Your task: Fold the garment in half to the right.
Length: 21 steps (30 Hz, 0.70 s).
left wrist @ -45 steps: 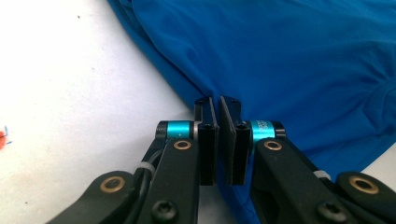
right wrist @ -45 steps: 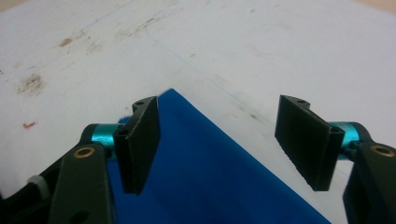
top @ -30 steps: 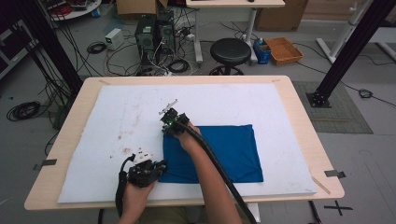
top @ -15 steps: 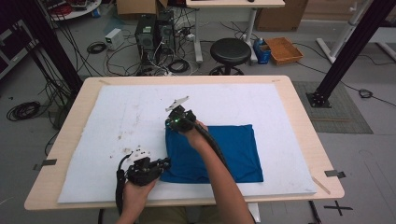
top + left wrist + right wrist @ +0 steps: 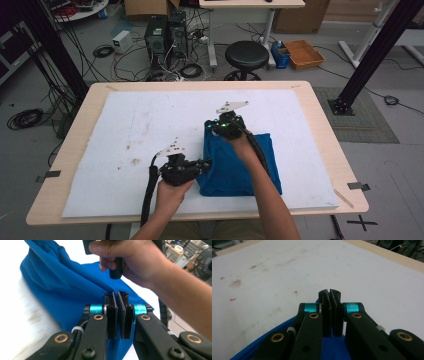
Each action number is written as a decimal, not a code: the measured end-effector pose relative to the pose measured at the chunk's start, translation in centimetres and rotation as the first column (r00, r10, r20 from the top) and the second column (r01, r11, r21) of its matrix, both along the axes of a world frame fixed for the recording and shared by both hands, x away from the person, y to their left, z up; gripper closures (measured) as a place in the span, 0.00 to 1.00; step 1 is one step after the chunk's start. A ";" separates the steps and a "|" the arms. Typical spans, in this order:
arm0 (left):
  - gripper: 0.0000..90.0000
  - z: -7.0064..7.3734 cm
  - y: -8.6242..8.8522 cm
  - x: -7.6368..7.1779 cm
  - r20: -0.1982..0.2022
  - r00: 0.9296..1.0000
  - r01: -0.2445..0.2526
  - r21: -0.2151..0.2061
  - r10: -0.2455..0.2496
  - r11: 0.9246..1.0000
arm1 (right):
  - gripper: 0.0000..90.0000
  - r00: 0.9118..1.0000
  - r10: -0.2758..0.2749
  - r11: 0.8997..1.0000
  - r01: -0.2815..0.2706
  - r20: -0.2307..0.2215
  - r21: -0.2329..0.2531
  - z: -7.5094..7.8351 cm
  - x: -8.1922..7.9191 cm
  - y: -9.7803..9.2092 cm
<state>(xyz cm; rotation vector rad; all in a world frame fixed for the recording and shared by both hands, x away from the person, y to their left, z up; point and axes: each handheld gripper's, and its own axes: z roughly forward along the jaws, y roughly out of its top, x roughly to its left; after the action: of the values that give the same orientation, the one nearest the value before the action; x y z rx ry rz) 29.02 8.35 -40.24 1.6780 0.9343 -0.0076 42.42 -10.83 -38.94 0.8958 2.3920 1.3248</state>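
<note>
Your left gripper (image 5: pixel 204 164) sits at the left edge of the crumpled blue cloth (image 5: pixel 240 167), its jaws pressed together on a fold of the fabric, as your left gripper view (image 5: pixel 117 298) shows. Your right gripper (image 5: pixel 212 125) is at the cloth's far left corner, jaws closed on the blue edge that bunches beneath them in your right gripper view (image 5: pixel 329 296). The cloth lies on the white stained sheet (image 5: pixel 135 135) covering the wooden surface (image 5: pixel 320 125), right of centre, nearer your side. Your right hand (image 5: pixel 240 142) and forearm cross over the cloth.
</note>
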 end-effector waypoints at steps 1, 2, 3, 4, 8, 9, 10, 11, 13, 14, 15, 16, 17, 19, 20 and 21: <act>0.96 0.2 -0.6 0.2 0.001 1.000 0.008 0.001 -0.008 1.000 | 0.99 1.000 -0.011 1.000 0.011 0.003 0.010 0.0 -0.1 -0.8; 0.96 0.3 -1.1 0.3 -0.002 1.000 0.020 0.001 -0.020 1.000 | 0.99 1.000 -0.022 1.000 0.022 0.001 0.018 0.0 -0.2 -1.6; 0.96 0.4 -1.7 0.4 -0.005 1.000 0.031 -0.001 -0.031 1.000 | 0.99 0.999 -0.034 0.999 0.034 0.002 0.025 0.0 -0.2 -2.3; 0.96 0.5 -2.3 0.6 -0.006 0.999 0.045 0.002 -0.045 0.999 | 0.99 0.999 -0.043 0.998 0.043 0.001 0.036 0.1 -0.3 -3.1; 0.96 0.4 -4.5 1.0 -0.024 0.996 0.089 -0.005 -0.089 0.996 | 0.99 0.996 -0.087 0.995 0.087 0.007 0.051 0.1 -0.8 -5.9; 0.96 0.3 -5.1 1.2 -0.032 0.995 0.099 -0.008 -0.099 0.995 | 0.99 0.995 -0.095 0.994 0.095 0.007 0.053 0.1 -0.9 -6.3; 0.96 0.2 -5.6 1.3 -0.040 0.993 0.108 -0.010 -0.109 0.994 | 0.99 0.995 -0.102 0.993 0.102 0.007 0.058 0.0 -1.0 -6.9; 0.96 0.1 -6.1 1.5 -0.046 0.992 0.119 -0.011 -0.119 0.993 | 0.99 0.993 -0.114 0.992 0.114 0.006 0.057 0.0 -1.1 -7.5; 0.96 -0.1 -7.1 1.9 -0.061 0.989 0.131 -0.021 -0.132 0.991 | 0.99 0.991 -0.135 0.989 0.135 0.001 0.057 -0.3 -1.2 -8.7; 0.96 -0.1 -7.1 1.9 -0.061 0.989 0.131 -0.021 -0.132 0.991 | 0.99 0.991 -0.135 0.989 0.135 0.001 0.057 -0.3 -1.2 -8.7; 0.96 -0.2 -8.2 2.2 -0.074 0.987 0.143 -0.024 -0.144 0.989 | 0.99 0.989 -0.145 0.988 0.145 -0.002 0.051 -0.4 -1.3 -9.2; 0.96 -0.2 -8.7 2.3 -0.080 0.985 0.149 -0.020 -0.150 0.989 | 0.99 0.987 -0.163 0.986 0.163 -0.001 0.047 -0.6 -1.3 -10.3; 0.96 -0.3 -9.1 2.4 -0.082 0.985 0.153 -0.016 -0.154 0.988 | 0.99 0.985 -0.173 0.984 0.173 -0.003 0.045 -0.6 -1.4 -10.7; 0.96 -0.4 -10.2 2.8 -0.090 0.983 0.159 -0.002 -0.158 0.987 | 0.99 0.982 -0.187 0.981 0.187 -0.007 0.042 -0.8 -1.4 -11.3; 0.96 -0.5 -10.7 3.0 -0.094 0.983 0.158 0.003 -0.157 0.988 | 0.99 0.980 -0.198 0.980 0.198 -0.006 0.030 -0.9 -1.5 -11.7; 0.96 -0.5 -11.1 3.1 -0.101 0.982 0.159 0.004 -0.158 0.987 | 0.99 0.978 -0.208 0.978 0.208 -0.012 0.021 -1.0 -1.5 -12.0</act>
<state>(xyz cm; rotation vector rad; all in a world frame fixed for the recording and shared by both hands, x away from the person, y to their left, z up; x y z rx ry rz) 32.10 -2.76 -40.77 1.7723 0.8744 -0.1959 40.91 -22.81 -39.94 1.1260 2.2227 1.2714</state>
